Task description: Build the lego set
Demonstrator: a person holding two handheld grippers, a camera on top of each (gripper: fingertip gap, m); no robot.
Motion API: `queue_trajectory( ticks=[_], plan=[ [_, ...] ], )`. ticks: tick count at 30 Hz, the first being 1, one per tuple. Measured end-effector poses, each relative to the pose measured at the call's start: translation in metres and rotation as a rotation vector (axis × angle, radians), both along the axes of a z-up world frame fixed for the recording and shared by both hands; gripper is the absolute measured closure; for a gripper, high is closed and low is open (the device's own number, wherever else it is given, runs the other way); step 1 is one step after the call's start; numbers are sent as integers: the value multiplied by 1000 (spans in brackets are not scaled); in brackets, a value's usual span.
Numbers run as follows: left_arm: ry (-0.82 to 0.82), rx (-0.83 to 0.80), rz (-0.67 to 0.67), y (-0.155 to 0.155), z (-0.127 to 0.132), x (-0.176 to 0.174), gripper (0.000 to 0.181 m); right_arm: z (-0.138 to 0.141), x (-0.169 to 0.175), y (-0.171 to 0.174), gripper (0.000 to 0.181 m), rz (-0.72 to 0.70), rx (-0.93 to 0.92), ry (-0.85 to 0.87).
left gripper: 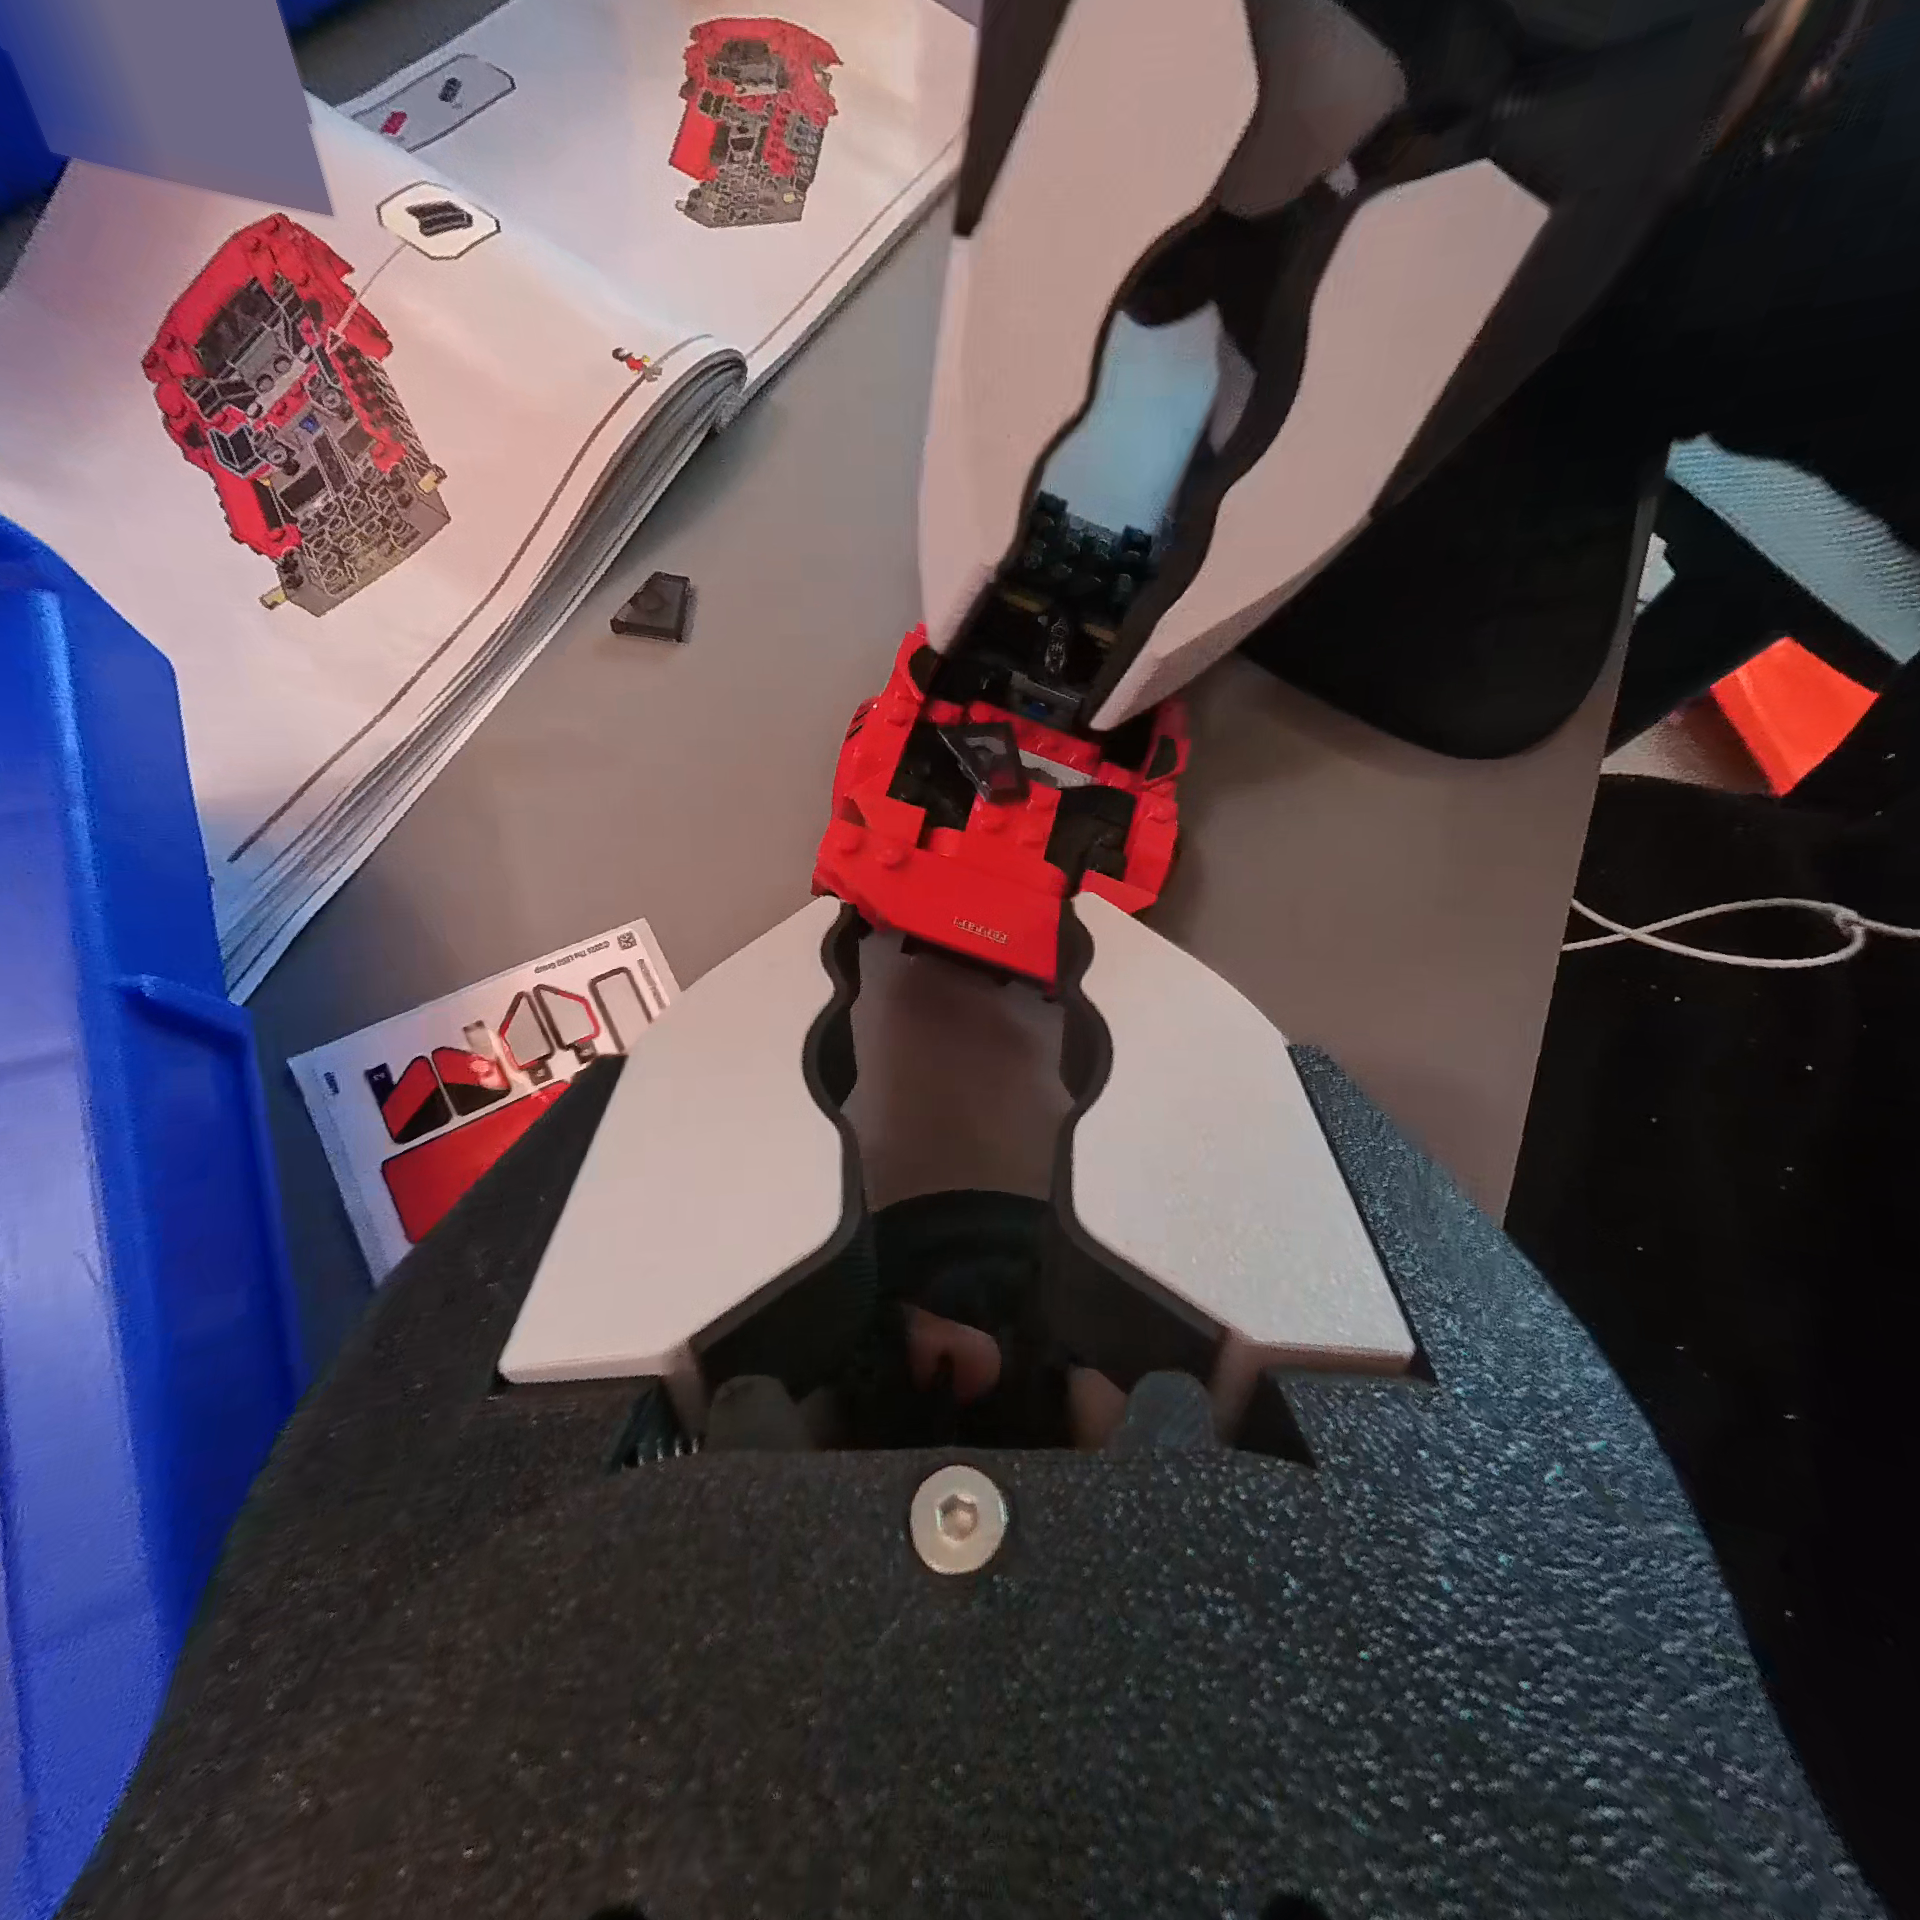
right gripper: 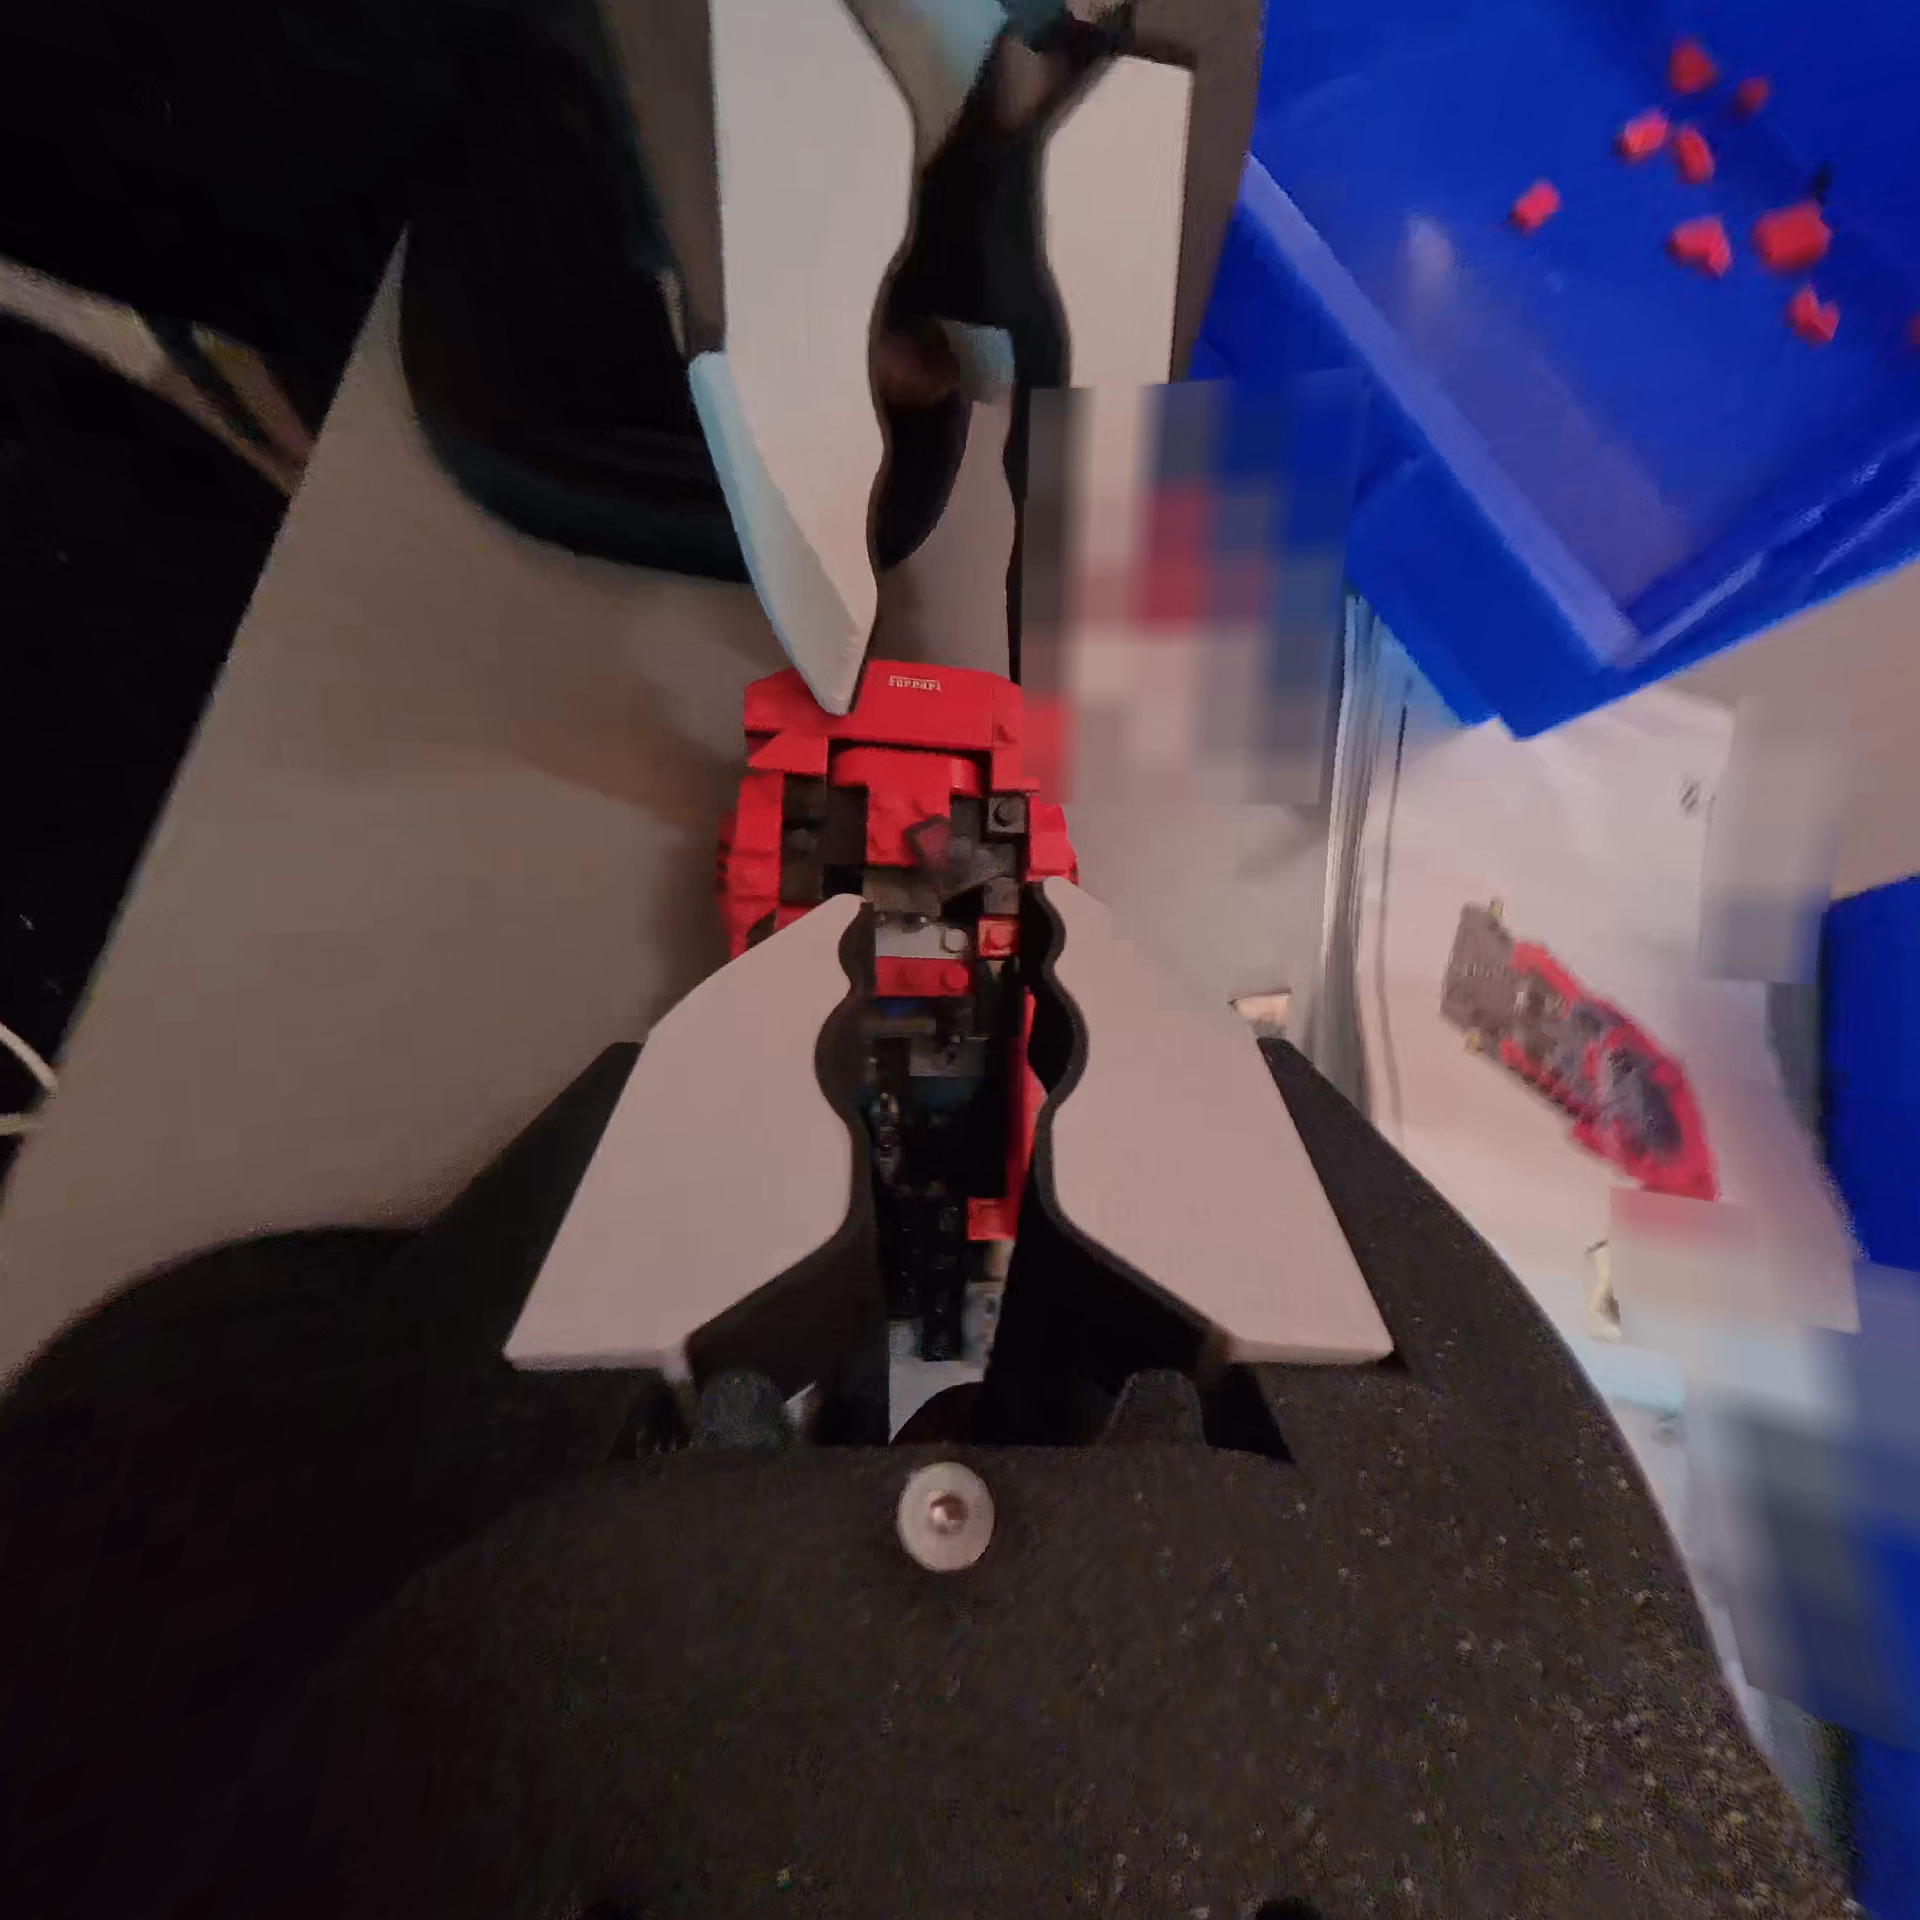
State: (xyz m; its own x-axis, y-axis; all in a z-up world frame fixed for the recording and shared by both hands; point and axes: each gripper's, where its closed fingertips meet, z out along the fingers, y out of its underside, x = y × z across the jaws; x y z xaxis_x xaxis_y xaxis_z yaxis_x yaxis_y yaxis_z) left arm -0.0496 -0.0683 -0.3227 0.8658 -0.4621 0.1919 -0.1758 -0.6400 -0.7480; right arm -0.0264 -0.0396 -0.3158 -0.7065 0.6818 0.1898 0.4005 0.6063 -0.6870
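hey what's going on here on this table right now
A person is building a red Lego car with two hand-held tools. The left tool grips one end of the car and the right tool clamps the other end, steadying it on the grey table. A small dark piece lies loose and tilted on top. The instruction booklet lies open nearby.

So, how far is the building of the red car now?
Partly done: the red car has its red end and sides, but the middle is open dark framework. In hand: both grippers, left and right, straddle it, and a small dark tile lies crooked on top, not pressed in. Left: a dark piece on the table, the sticker sheet, and red bricks in the blue bin.
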Motion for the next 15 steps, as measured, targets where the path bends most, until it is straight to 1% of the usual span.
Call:
queue_trajectory(
  ticks=[2, 4, 5, 7, 9, 10, 15],
  plan=[
    [33, 33, -24, -1, 4, 2, 140, 0, 0, 1, 152, 111, 75, 26],
    [70, 100, -78, -2, 12, 8, 140, -1, -1, 0, 154, 212, 85, 33],
    [92, 133, -108, -3, 16, 11, 142, -1, -2, -1, 155, 254, 68, 24],
    [131, 166, -152, -3, 20, 14, 155, -2, -4, -4, 157, 309, 7, -5],
    [132, 170, -167, -1, 22, 15, 169, -4, -5, -6, 157, 345, -50, -27],
    [122, 169, -169, 1, 22, 15, 173, -5, -6, -6, 157, 356, -66, -30],
    [131, 127, -190, 5, 15, 17, 176, -8, -8, -5, 159, 376, -105, -23]
  ],
)
